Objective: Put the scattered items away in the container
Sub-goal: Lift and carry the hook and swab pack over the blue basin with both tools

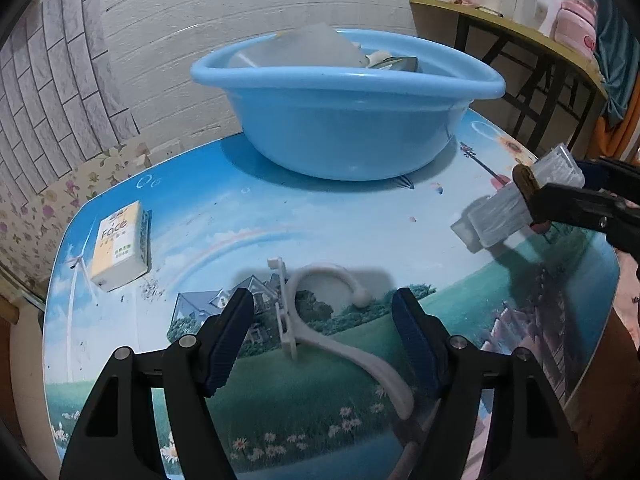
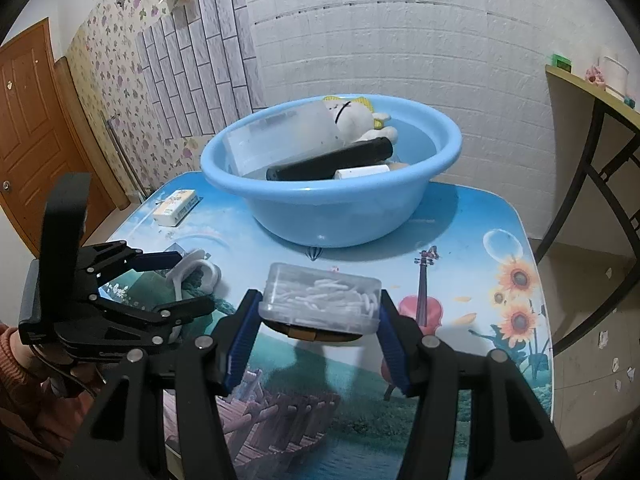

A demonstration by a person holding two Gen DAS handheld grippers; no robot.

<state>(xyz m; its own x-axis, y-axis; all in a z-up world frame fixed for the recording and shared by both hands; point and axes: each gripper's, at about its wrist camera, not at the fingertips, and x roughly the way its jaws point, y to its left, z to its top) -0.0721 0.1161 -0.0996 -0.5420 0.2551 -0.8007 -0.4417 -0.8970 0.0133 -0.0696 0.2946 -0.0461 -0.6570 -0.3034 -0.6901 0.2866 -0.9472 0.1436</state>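
Straddling the white hanger hook (image 1: 320, 320) on the table (image 1: 200, 232), the left gripper (image 1: 323, 322) stands released, pads clear. At its two o'clock, the right gripper (image 2: 316, 312) clenches a clear box (image 2: 320, 298). The blue basin (image 1: 344, 116) sits at twelve o'clock.

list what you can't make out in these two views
- Basin, left wrist view: its near wall hides most of the contents.
- Brown item under the clear box, right wrist view: mostly covered by the box; unidentifiable.
- Tissue pack: print too small to read there.
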